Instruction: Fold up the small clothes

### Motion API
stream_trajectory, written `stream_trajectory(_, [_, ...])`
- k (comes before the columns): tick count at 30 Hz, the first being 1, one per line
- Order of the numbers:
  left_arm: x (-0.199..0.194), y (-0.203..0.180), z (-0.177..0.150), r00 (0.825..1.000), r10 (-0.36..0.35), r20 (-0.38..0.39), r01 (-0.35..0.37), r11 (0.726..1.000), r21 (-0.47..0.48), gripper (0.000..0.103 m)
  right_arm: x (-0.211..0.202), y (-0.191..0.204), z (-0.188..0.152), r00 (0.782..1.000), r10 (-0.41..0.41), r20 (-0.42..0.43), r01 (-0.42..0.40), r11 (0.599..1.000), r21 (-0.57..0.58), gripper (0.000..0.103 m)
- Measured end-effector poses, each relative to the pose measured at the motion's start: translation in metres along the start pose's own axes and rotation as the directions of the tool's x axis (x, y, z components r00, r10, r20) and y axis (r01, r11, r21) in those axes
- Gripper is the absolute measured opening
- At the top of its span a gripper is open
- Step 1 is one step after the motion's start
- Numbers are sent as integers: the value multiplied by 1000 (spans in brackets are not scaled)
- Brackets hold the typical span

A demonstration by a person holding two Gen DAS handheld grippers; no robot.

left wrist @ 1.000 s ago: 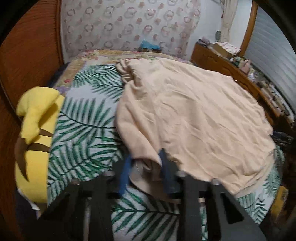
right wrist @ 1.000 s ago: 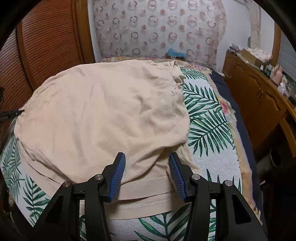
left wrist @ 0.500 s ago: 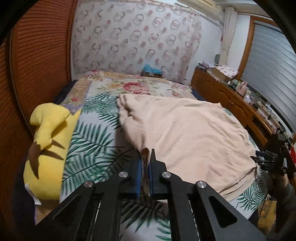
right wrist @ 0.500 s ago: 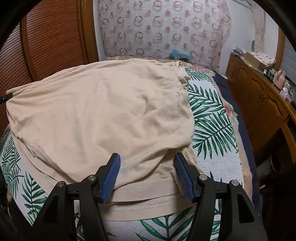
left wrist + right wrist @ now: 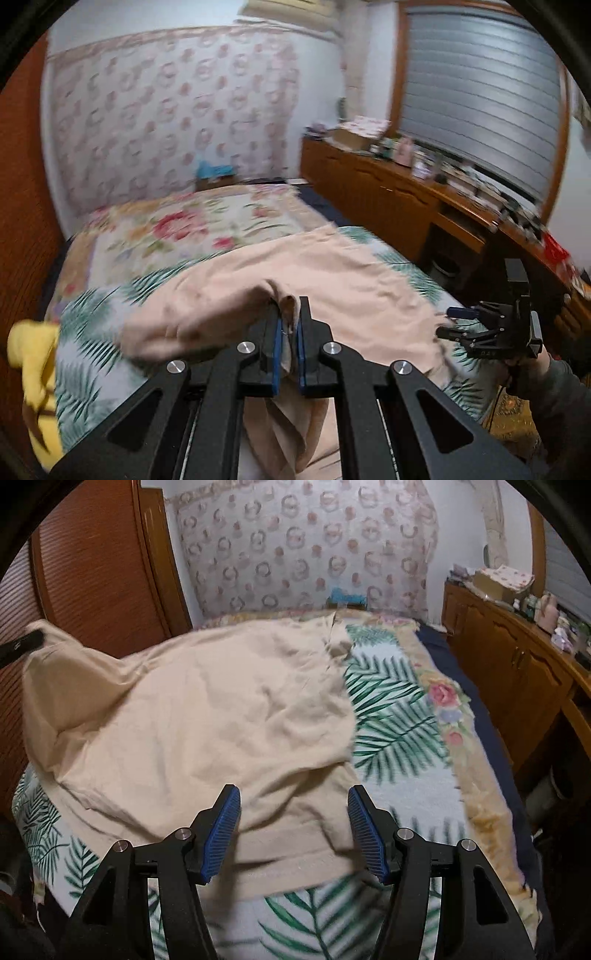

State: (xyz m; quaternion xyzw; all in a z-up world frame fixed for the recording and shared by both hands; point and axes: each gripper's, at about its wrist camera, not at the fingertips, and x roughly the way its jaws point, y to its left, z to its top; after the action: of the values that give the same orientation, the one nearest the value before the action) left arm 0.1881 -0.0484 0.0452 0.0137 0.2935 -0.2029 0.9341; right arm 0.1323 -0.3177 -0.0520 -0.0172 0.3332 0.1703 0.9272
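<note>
A beige garment (image 5: 207, 716) lies spread on the palm-leaf bedspread (image 5: 399, 723). My left gripper (image 5: 290, 325) is shut on a pinched corner of the beige garment (image 5: 332, 280) and holds that corner lifted off the bed. In the right wrist view the raised corner stands up at the far left, with the left gripper's dark tip (image 5: 22, 644) on it. My right gripper (image 5: 293, 812) is open, its blue pads on either side of the garment's near hem without pressing it. The right gripper (image 5: 461, 325) also shows at the right of the left wrist view.
A yellow plush toy (image 5: 35, 373) lies at the bed's left edge. A wooden sideboard (image 5: 517, 657) crowded with small items runs along the right wall. A wooden slatted door (image 5: 96, 572) stands on the left. A patterned headboard (image 5: 303, 546) closes the far end. A person's sleeve (image 5: 554, 391) is at lower right.
My left gripper closed on the garment's corner and rose with it, pulling the cloth up off the bed. My right gripper's jaws widened a little over the near hem.
</note>
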Motion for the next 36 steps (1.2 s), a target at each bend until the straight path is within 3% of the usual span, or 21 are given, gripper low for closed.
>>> stream_trajectory(9, [25, -92, 40, 986, -167, -14, 168, 977, 133, 7, -49, -11, -15, 997, -36, 64, 38, 999, -23, 63])
stream_trajectory(14, [38, -128, 51, 978, -206, -43, 210, 963, 169, 7, -65, -12, -23, 996, -30, 86, 33, 999, -28, 63])
stream_trajectory(22, [72, -147, 42, 966, -223, -129, 242, 957, 160, 7, -68, -20, -31, 996, -27, 90, 28, 1000, -8, 63])
stream_trajectory(28, [71, -143, 32, 964, -224, -141, 244, 959, 146, 20, -61, -22, -28, 997, -25, 74, 24, 1000, 8, 63])
stream_trajectory(30, [63, -139, 31, 964, -233, -125, 250, 958, 144, 41, -62, -20, -25, 997, -24, 74, 24, 1000, 5, 63])
stream_trajectory(32, [55, -133, 30, 967, -234, -101, 247, 959, 143, 53, -65, -19, -22, 997, -22, 76, 22, 1000, 1, 63])
stream_trajectory(36, [41, -114, 28, 978, -198, -68, 206, 968, 146, 57, -63, -18, -14, 997, -16, 74, 18, 1000, -21, 63])
